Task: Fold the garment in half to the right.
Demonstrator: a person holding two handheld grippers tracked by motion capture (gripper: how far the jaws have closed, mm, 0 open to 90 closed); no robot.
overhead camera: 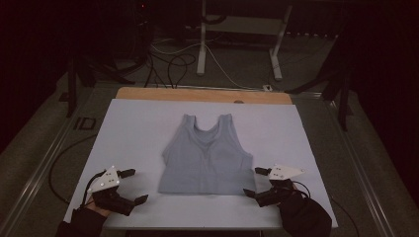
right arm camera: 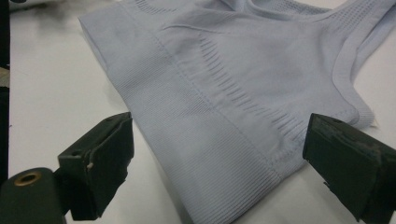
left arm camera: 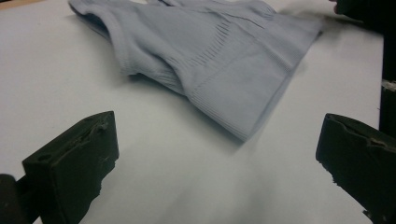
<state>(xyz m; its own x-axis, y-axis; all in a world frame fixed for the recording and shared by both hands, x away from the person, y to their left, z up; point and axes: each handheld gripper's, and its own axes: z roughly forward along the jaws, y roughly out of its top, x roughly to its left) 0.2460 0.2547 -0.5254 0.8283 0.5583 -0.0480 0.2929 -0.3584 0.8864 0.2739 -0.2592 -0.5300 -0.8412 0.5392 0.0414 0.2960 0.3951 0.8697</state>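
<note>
A pale blue-grey sleeveless top (overhead camera: 206, 158) lies flat in the middle of the white table sheet (overhead camera: 133, 128), straps toward the far edge. My left gripper (overhead camera: 134, 186) rests open on the sheet to the left of the top's hem, a short gap away. In the left gripper view the top (left arm camera: 224, 60) lies ahead of the spread jaws, its hem corner nearest. My right gripper (overhead camera: 256, 181) is open beside the top's lower right corner. In the right gripper view the ribbed hem (right arm camera: 205, 140) reaches in between the two jaws.
Bare wood of the table (overhead camera: 197, 95) shows past the sheet's far edge. Beyond it stand a white desk frame (overhead camera: 237, 44) and loose cables (overhead camera: 173, 64) on the floor. Metal rails (overhead camera: 44, 158) run along both sides of the table.
</note>
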